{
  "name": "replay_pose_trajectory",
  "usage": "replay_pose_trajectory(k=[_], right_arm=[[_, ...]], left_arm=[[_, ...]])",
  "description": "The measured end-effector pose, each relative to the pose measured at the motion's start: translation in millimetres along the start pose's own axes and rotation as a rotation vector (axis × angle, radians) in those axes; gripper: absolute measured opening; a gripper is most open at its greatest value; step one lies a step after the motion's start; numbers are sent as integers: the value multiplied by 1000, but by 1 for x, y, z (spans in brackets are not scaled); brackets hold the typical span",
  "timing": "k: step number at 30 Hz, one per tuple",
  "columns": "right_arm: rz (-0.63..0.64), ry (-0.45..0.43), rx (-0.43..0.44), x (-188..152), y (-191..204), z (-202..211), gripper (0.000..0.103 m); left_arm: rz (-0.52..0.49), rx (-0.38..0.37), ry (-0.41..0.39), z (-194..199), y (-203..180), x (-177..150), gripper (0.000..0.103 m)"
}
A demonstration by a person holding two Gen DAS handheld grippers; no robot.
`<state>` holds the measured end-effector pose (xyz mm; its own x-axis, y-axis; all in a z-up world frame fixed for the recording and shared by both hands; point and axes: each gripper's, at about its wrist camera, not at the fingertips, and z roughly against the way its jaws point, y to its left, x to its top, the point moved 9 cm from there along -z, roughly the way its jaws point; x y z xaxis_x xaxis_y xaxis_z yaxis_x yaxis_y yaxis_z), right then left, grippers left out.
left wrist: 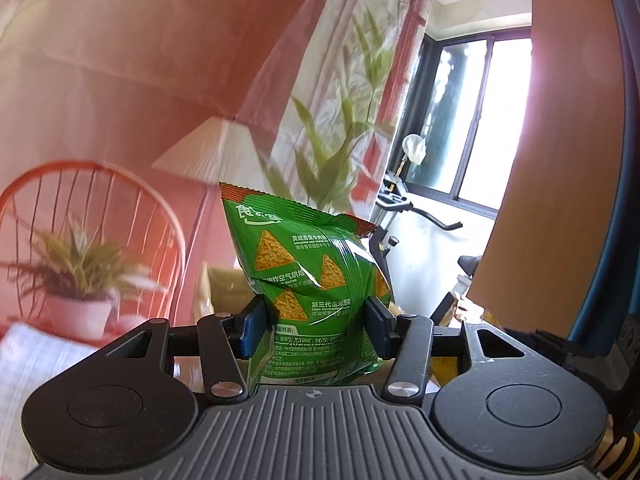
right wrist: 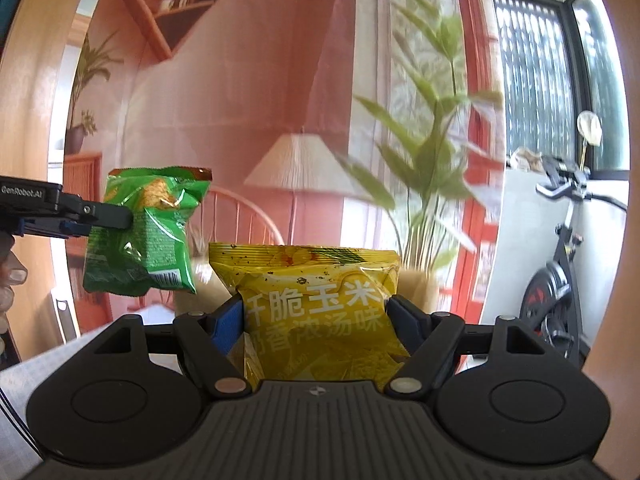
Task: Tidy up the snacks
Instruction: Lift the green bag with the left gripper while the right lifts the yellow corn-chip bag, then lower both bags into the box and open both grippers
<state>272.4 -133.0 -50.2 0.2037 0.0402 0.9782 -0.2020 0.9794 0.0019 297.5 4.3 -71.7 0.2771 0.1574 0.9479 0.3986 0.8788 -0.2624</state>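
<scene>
My left gripper [left wrist: 314, 326] is clenched on the green chip bag [left wrist: 316, 280], held upright in the air so it clears things; my right gripper [right wrist: 316, 322] likewise pinches the yellow corn snack bag [right wrist: 316, 312], raised alongside, probably for sorting together

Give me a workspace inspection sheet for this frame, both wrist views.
Surface: none clearly in view; both grippers are raised toward the room.
Job's things: green snack bag, upright, held in the air; yellow snack bag, held in the air, apart from the green one.
Clutter: nothing seen.
Grippers: left gripper has its jaws shut on the green snack bag; right gripper has its jaws shut on the yellow snack bag.
Cables: nothing seen.
Surroundings: pink wall backdrop, floor lamp, tall green plant, exercise bike, window.
</scene>
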Motion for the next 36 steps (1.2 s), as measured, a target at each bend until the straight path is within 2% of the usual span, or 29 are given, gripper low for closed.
replay_pose_trajectory(k=[7,11,20,29,36], right_arm=[[46,-72,-7,39,-12,-37,77],[-4,-75,-2,49,-26,-68,77],[-161,3,-32,27,-47,-119,77],[-149,47,-52,10,-45,-144,77],[-98,38,-63,12,-38,-158,76]], left_arm=[[-28,1,12,-41,3,23,55],[-45,25,46,-73,11,25,55],[-104,53,165,-133,25,12,55],[-121,59,236,-160,35,-4,55],[-137,86,255,-169,42,-3,56]])
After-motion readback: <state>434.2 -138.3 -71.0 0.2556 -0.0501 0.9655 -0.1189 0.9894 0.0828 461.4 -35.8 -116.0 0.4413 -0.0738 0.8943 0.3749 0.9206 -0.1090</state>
